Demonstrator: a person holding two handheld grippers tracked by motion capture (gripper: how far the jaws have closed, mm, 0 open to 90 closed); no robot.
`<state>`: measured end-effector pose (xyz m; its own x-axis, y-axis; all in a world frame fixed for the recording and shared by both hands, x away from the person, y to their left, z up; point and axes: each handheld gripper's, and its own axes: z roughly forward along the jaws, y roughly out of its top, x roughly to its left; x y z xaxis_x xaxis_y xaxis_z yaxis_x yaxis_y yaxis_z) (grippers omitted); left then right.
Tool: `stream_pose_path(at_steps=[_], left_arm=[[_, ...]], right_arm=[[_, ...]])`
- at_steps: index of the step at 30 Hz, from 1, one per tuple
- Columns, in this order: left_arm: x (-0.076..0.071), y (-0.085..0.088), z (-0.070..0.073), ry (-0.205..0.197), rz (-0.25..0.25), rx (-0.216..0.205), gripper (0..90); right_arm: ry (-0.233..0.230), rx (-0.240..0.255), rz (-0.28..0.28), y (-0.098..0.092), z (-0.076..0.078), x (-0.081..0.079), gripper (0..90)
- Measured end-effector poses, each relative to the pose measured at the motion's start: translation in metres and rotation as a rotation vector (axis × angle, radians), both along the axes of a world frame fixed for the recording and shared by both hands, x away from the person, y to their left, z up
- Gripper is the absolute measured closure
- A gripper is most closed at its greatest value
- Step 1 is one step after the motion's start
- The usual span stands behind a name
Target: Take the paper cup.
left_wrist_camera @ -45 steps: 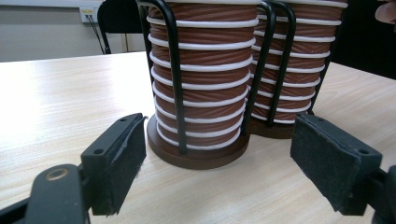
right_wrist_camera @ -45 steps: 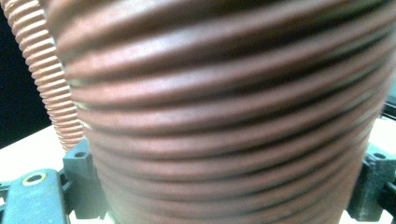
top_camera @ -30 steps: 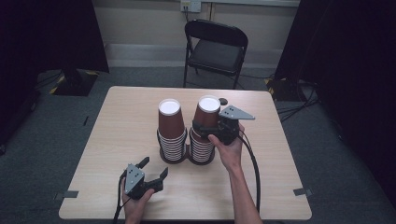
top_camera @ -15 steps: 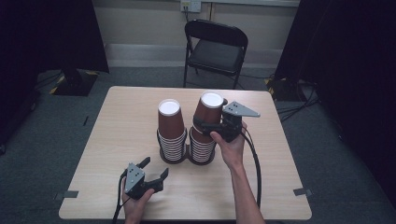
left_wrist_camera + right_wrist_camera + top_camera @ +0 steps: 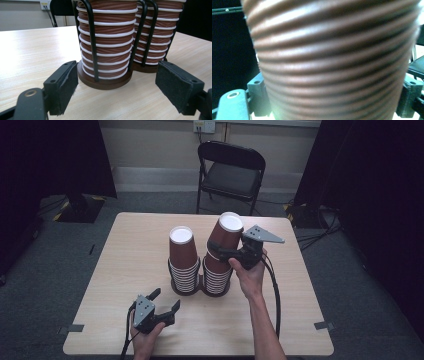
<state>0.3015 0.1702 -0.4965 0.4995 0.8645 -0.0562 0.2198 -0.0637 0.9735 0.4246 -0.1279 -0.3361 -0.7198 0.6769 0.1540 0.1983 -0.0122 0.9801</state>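
Clearly the right gripper [image 5: 226, 253], pinching the tilted top cup [image 5: 225, 237], should lift straight off its stack [image 5: 216, 275] while the left gripper [image 5: 161, 306] rests spread.

Even overhead light, dark room edges; ribbed cup [image 5: 332, 62] blurred, too close for focus.

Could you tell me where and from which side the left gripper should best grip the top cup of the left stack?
Probably the top cup by its ribbed wall just below the upturned white base, jaws either side, from the person's side. It stands bottom-up, clear above the black wire holder, whose bars fence the lower cups. The left gripper is open.
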Motion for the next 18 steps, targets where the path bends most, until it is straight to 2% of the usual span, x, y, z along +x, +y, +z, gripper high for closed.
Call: stream_pose_path(at_steps=[10,13,18], left_arm=[[0.0,0.0,0.0,-0.003,0.003,0.001,18.2],[-0.001,0.0,0.0,-0.009,-0.004,0.003,18.2],[-0.001,0.0,0.0,-0.01,-0.001,0.008,18.2]], right_arm=[[-0.036,0.0,-0.011,0.001,0.017,-0.002,12.3],[-0.017,0.047,0.013,-0.002,0.017,0.001,12.3],[-0.034,0.06,0.002,-0.007,0.022,-0.002,12.5]])
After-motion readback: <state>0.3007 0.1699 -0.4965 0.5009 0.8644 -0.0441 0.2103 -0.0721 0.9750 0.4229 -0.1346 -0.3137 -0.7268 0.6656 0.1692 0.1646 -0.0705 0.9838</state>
